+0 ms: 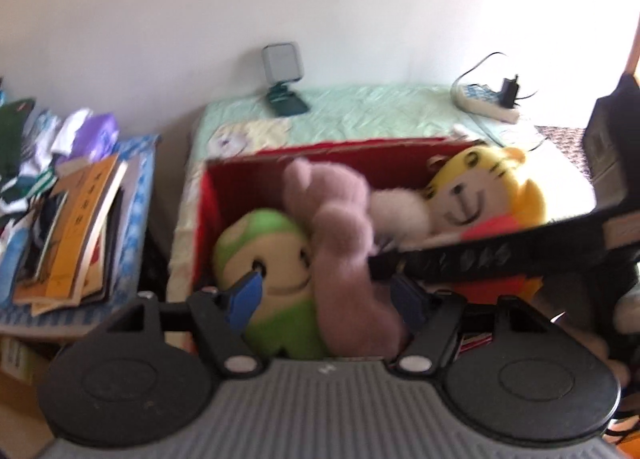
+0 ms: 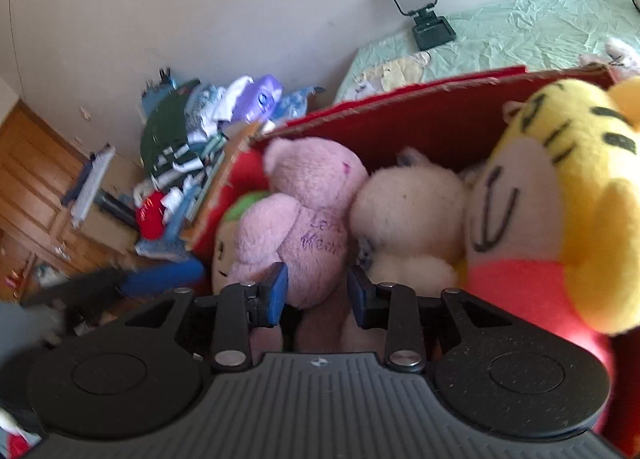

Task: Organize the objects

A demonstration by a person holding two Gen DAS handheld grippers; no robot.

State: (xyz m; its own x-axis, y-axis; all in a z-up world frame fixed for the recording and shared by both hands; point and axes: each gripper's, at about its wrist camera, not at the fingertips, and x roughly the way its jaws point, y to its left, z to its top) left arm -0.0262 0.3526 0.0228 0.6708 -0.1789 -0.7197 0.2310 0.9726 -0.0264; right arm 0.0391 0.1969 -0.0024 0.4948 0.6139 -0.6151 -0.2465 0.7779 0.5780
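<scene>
Left wrist view, lower centre: the left gripper [image 1: 324, 295] stands part open, its blue pads flanking the pink plush bear [image 1: 340, 243] and a green-capped plush doll [image 1: 268, 259] without a visible squeeze. Both lie in the red cardboard box [image 1: 360, 147]. Right wrist view, lower centre: the right gripper [image 2: 318, 291] pinches the bear's lower body. It looks light, soft and compressible; the torso suits gripping. Purple chest writing is blurred.

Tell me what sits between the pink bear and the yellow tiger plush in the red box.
A cream plush sits between the pink bear and the yellow tiger plush inside the red box, clearest in the right wrist view.
</scene>
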